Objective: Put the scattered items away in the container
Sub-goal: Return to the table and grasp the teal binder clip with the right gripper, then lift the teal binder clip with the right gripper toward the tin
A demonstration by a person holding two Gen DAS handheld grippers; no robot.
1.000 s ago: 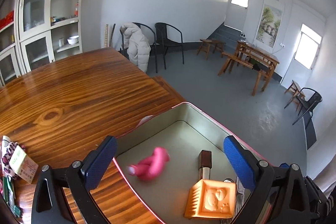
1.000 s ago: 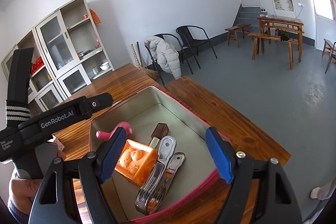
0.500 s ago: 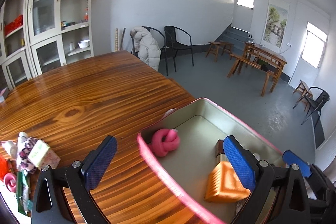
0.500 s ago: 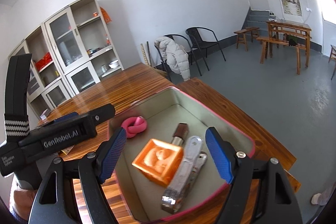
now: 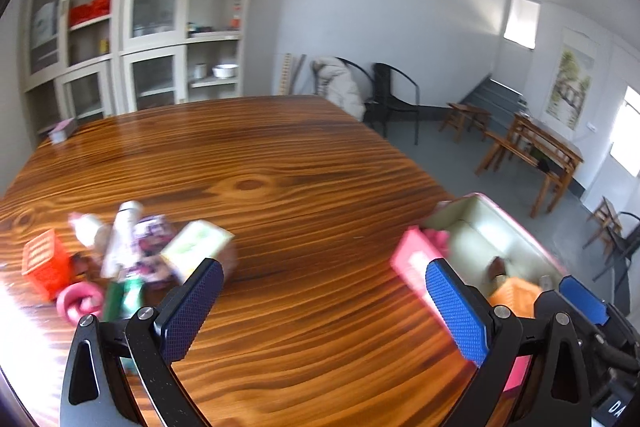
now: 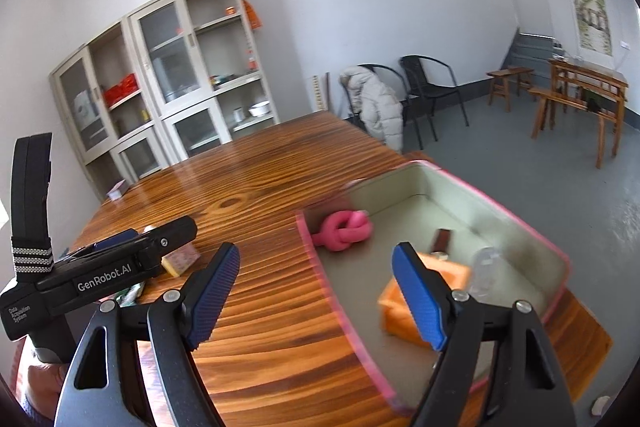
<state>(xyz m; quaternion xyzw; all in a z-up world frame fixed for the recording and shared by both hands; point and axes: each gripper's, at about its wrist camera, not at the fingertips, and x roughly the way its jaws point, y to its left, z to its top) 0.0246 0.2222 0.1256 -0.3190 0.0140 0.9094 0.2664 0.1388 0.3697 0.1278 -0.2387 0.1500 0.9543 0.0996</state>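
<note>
Scattered items (image 5: pixel 132 255) lie beyond the empty left hand-held gripper (image 5: pixel 324 307).

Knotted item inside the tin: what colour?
Pink; the knotted item shows best in the right wrist view.

In the left wrist view, motion blur smears the pile of small items (image 5: pixel 124 255) at lower left; individual labels are unreadable. The pink-rimmed tin (image 5: pixel 504 227) at lower right is partly hidden behind a blue finger pad (image 5: pixel 456 311). In the right wrist view, the orange block (image 6: pixel 420 295) is blurred and half covered.
</note>
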